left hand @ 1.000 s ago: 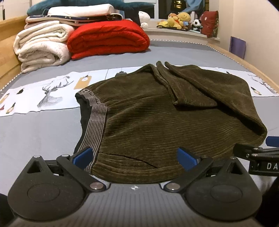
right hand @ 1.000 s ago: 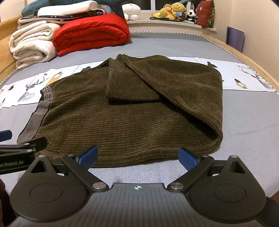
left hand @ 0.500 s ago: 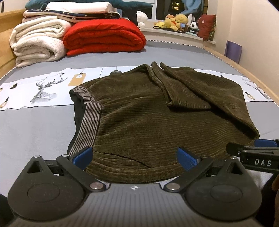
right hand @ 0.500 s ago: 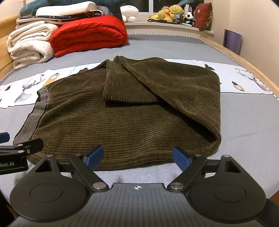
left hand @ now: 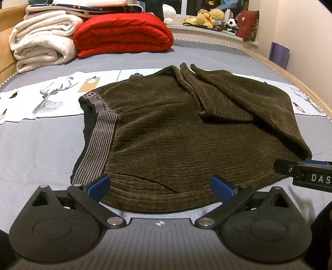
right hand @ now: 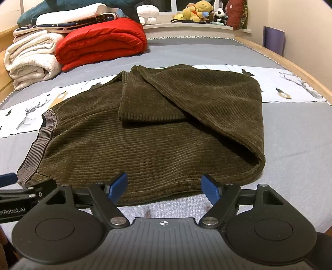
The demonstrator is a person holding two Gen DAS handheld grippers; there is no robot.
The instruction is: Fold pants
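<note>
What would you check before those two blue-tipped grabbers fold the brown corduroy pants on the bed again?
1. Brown corduroy pants lying flat on the grey bed sheet: ok.
2. Legs already folded back over the top: ok.
3. Left gripper open, near hem between its fingers: ok.
4. Right gripper closing, pads not pressing cloth yet: not ok.
5. Striped grey waistband lying smooth: ok.
6. How many layers each gripper will catch: cannot tell.

We're in a bedroom at home — a wide grey bed in a wooden frame, folded white and red quilts stacked at its head, plush toys lining the windowsill — unmistakably domestic.
</note>
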